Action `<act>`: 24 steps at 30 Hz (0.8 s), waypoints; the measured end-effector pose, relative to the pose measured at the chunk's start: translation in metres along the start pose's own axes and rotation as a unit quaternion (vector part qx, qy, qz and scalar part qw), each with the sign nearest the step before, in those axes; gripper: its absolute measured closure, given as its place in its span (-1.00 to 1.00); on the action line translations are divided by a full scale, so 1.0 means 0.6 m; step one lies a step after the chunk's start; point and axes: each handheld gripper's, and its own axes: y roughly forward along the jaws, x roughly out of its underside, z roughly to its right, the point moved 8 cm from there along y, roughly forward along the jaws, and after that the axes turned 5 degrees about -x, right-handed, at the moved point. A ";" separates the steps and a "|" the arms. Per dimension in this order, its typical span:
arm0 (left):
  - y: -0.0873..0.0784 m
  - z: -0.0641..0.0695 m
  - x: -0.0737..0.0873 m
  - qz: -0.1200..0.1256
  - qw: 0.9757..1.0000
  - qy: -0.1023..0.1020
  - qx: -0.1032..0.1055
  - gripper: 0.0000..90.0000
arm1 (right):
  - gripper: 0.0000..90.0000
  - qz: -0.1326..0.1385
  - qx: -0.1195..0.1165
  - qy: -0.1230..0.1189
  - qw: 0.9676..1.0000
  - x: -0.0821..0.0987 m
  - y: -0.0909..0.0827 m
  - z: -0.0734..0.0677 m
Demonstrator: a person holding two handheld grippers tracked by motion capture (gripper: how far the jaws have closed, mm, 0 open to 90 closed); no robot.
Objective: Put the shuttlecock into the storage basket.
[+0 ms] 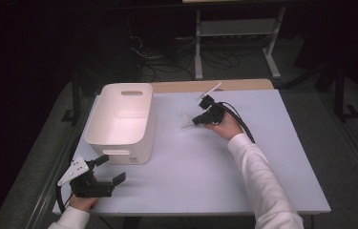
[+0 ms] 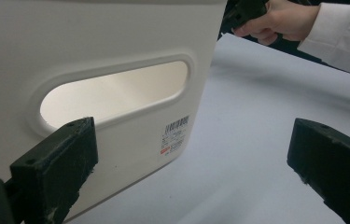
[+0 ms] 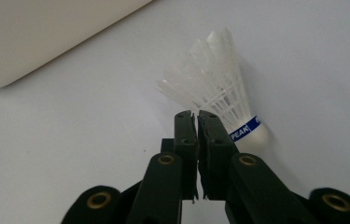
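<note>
While the white bin (image 1: 119,121) serves as the landmark at the table's left half, the left gripper (image 1: 102,171) is seen just in front of its near wall, jaws spread wide and grasping nothing, seemingly parked to steady or wait beside the handle slot (image 2: 114,93). A small label (image 2: 176,135) with a barcode and a red mark is carried low on that wall; its print is too fine to be read. To the right of the bin, the shuttlecock (image 3: 219,105) is found on the table (image 1: 272,157), its plastic skirt turned toward the bin. The right gripper (image 3: 196,116) is clenched, its jaws nearly together against the skirt beside the cork; whether the skirt is actually pinched cannot be told. "PEAK" is read on the blue band (image 3: 245,129).
</note>
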 end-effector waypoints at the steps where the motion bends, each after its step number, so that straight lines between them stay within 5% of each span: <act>1: 0.000 0.000 0.000 0.000 1.000 0.000 0.000 -0.97 | 0.78 0.000 0.001 -0.003 1.000 -0.002 -0.003 0.001; 9: 0.000 0.000 0.000 -0.001 1.000 0.000 0.000 -0.97 | 0.16 0.001 0.000 -0.015 1.000 -0.017 -0.020 0.007; 13: 0.000 0.001 0.000 -0.001 1.000 -0.003 0.001 -0.97 | -0.18 -0.027 0.009 -0.030 0.999 -0.016 -0.015 0.019; 17: 0.001 0.001 0.000 -0.005 1.000 -0.001 0.002 -0.97 | -0.39 -0.039 0.006 -0.030 0.999 -0.018 -0.008 0.027; 24: 0.001 0.001 0.000 -0.003 1.000 -0.003 0.000 -0.97 | -0.62 -0.048 -0.003 -0.069 0.996 -0.019 0.006 0.038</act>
